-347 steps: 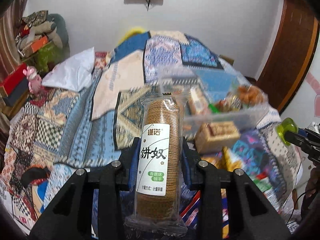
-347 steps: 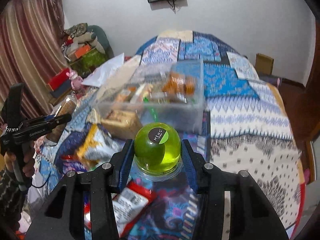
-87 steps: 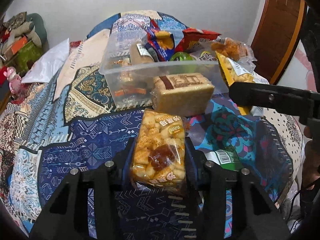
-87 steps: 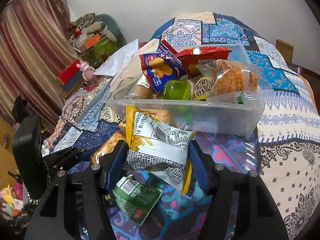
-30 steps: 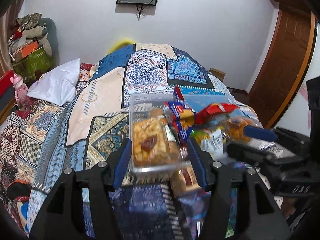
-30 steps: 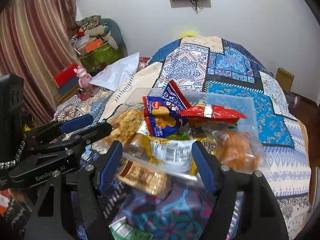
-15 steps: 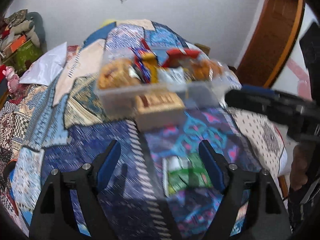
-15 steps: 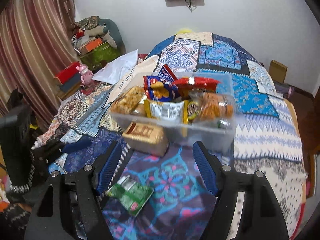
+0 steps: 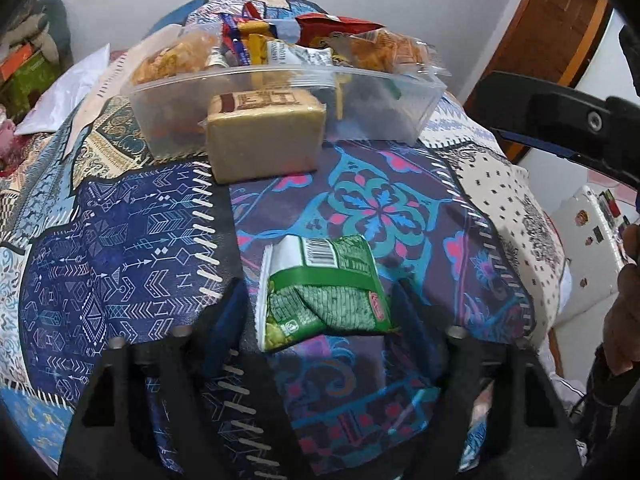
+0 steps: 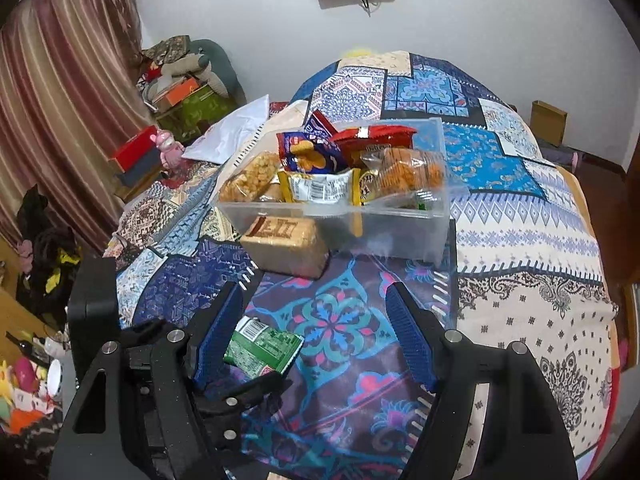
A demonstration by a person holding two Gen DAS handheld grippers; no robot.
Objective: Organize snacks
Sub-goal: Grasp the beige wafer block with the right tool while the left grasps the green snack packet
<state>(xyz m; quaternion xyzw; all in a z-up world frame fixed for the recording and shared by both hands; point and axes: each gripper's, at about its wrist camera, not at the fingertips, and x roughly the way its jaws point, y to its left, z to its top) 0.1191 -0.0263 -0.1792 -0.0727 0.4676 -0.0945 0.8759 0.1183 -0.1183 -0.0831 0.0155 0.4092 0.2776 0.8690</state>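
The left gripper (image 9: 320, 304) pointed steeply down at the bedspread (image 9: 132, 248), its jaws closing around the green snack packet (image 9: 320, 288) lying between them. The right gripper (image 10: 316, 336) tilted downward, jaws apart and empty, the packet just left of it, the clear box (image 10: 400, 232) beyond.

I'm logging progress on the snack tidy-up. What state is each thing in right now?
clear plastic bin: lidless, heaped with snack packs.
tan wrapped cake: outside, against the bin's front wall.
green snack packet: flat on the quilt, between the left jaws.
left gripper: jaws closing around the packet, grip not yet clear.
right gripper: open, empty.
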